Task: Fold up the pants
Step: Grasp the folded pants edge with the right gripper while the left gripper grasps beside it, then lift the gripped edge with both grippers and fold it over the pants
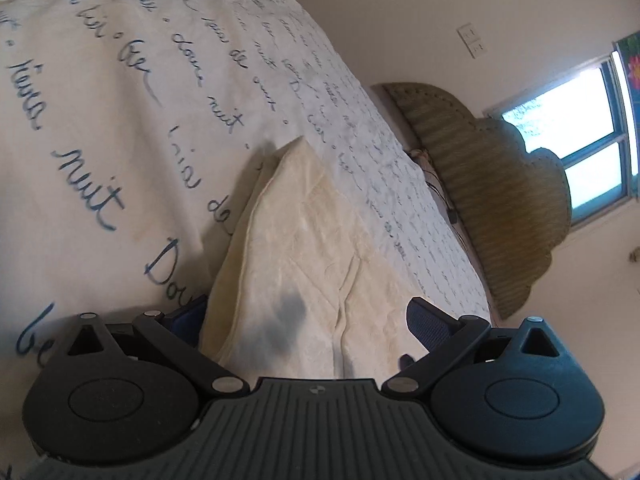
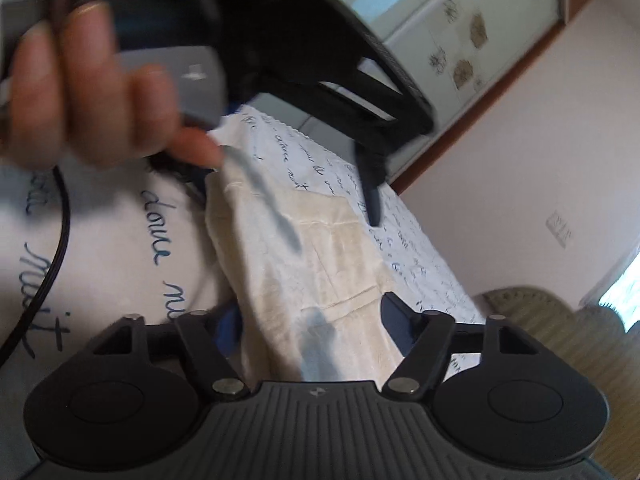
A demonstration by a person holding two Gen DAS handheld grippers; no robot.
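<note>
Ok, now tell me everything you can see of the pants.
The pants are cream, of thin, crinkled cloth with visible seams. They lie flat in a long narrow strip on the white bedspread with blue handwriting, and look already folded lengthwise. In both wrist views the near end runs between open fingers. In the right wrist view the left gripper hangs over the far end, casting a shadow there; contact is unclear.

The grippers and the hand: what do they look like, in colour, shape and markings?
Each gripper, left gripper and right gripper, has a grey ribbed body with a small logo, black linkage arms with silver pins, two round black discs, and dark blue fingers. The bare hand has light nails; a black cable hangs nearby.
</note>
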